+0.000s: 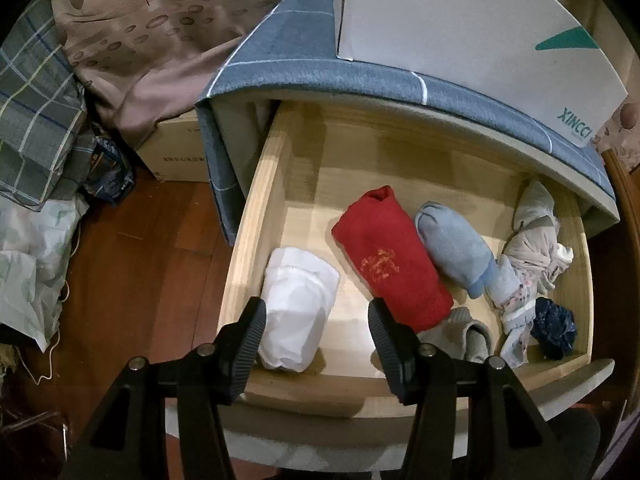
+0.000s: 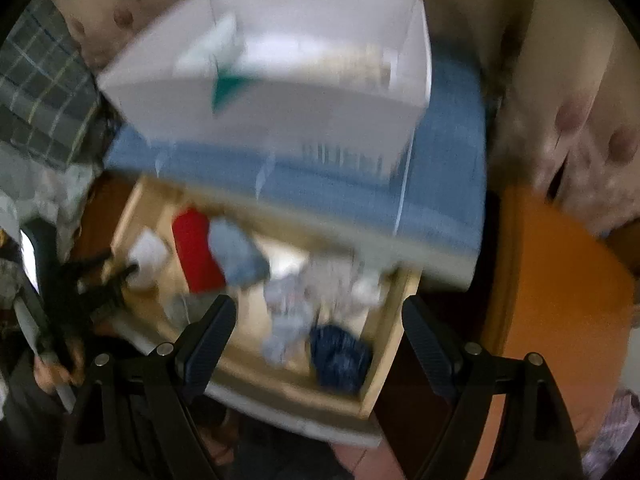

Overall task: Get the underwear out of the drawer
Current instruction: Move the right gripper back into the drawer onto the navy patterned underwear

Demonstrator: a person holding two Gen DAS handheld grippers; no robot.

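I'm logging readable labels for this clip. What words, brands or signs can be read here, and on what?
"XINCCI", upside down in green, on the white box atop the cabinet.
Smaller print under it: too small to read.
Gold embroidered mark on the red roll in the drawer: illegible.
Black print on the cardboard box on the floor: too small to read.
Right wrist view: too blurred to read anything.

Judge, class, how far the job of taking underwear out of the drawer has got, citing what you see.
Done: the drawer stands pulled open. In hand: the left claw is open just above the white roll at the front left, gripping nothing; the right claw is open and empty above the drawer's right end. Left: the white roll, red roll and blue roll all lie inside.
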